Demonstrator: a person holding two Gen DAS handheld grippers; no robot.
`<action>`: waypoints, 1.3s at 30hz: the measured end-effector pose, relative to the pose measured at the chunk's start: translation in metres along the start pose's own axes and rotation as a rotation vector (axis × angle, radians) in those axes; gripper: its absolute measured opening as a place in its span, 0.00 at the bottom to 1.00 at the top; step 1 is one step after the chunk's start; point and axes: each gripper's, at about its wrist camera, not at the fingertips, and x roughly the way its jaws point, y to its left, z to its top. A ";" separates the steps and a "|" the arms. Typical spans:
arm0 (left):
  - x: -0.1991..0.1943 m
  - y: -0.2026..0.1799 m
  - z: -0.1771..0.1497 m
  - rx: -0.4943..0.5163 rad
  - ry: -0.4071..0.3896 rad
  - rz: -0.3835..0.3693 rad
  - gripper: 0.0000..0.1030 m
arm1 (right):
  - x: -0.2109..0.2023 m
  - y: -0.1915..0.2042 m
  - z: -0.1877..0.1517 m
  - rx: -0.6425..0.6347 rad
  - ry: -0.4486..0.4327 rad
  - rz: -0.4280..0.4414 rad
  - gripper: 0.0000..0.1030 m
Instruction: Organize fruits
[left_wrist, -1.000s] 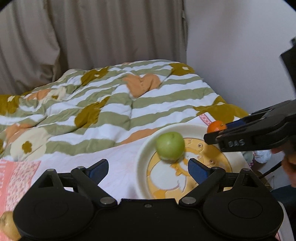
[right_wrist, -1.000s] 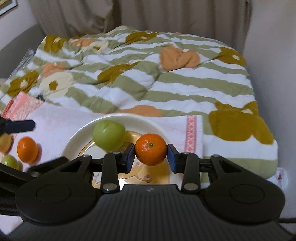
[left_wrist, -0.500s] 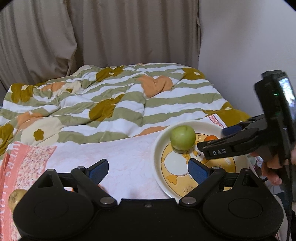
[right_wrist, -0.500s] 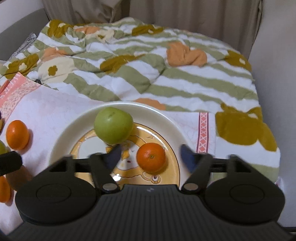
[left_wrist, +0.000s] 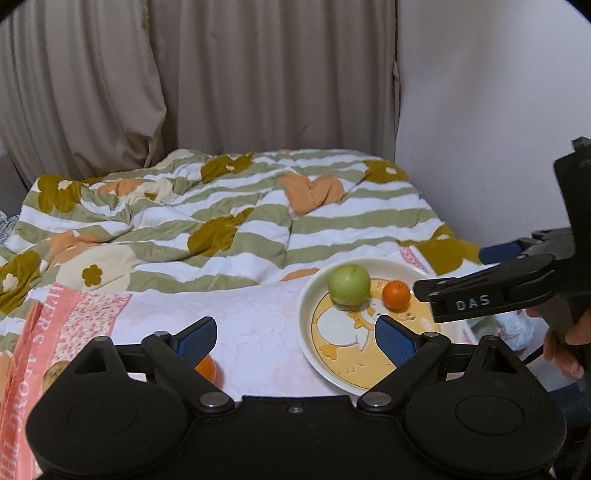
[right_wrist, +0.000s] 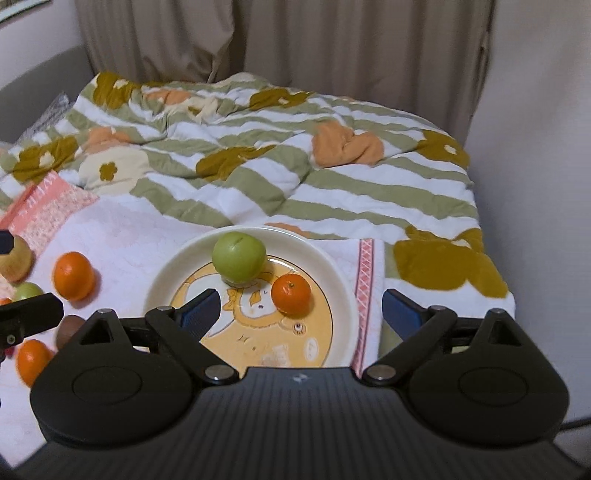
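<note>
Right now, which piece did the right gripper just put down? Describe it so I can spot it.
Find the cream plate with the yellow cartoon print on the bed. Two fruits sit on it; yours is the small orange mandarin, right of the bigger green apple.

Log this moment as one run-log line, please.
step: orange released beside green apple on plate | right tongs: just opened, empty | left tongs: open, empty | more fruit left of plate

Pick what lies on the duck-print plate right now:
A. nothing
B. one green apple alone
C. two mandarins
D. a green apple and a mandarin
D: the plate holds a green apple and a mandarin beside it, both lying free of the open right gripper.
</note>
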 end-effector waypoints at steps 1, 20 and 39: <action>-0.009 -0.001 -0.001 -0.004 -0.012 0.005 0.92 | -0.009 -0.001 -0.001 0.010 -0.002 -0.001 1.00; -0.132 0.034 -0.061 -0.121 -0.086 0.152 1.00 | -0.128 0.035 -0.049 0.075 -0.032 0.025 1.00; -0.159 0.149 -0.137 -0.153 -0.038 0.156 1.00 | -0.137 0.146 -0.089 0.105 -0.018 0.013 1.00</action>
